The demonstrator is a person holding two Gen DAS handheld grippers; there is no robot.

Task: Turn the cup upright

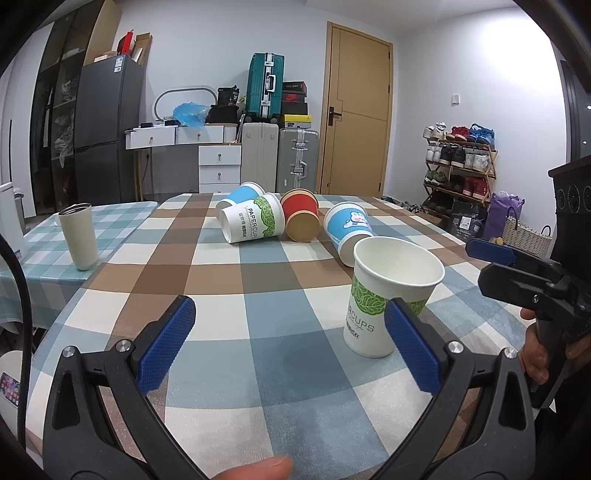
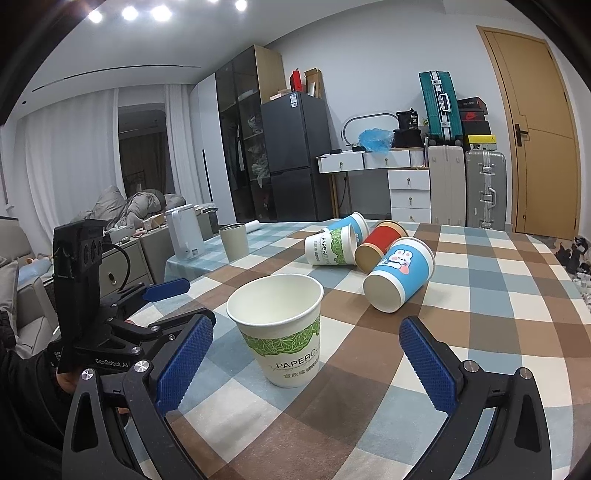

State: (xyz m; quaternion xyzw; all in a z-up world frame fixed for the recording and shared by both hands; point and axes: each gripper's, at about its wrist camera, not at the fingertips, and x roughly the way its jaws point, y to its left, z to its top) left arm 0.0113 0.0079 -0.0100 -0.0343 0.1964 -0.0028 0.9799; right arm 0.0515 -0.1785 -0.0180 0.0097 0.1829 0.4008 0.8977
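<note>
A white paper cup [image 2: 279,328] stands upright on the checked table [image 2: 480,332] between the right gripper [image 2: 306,354] and left gripper [image 1: 288,339], jaws of both spread wide

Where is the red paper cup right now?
The red paper cup lies on its side mid-table, between the green-leaf white paper cup and the blue bunny paper cup.

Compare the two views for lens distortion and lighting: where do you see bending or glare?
Left wrist view: the door frame bows and dark corners vignette, with no lamps in frame. Right wrist view: ceiling spotlights flare white, the door leans, and the upright paper cup stays sharp.
</note>
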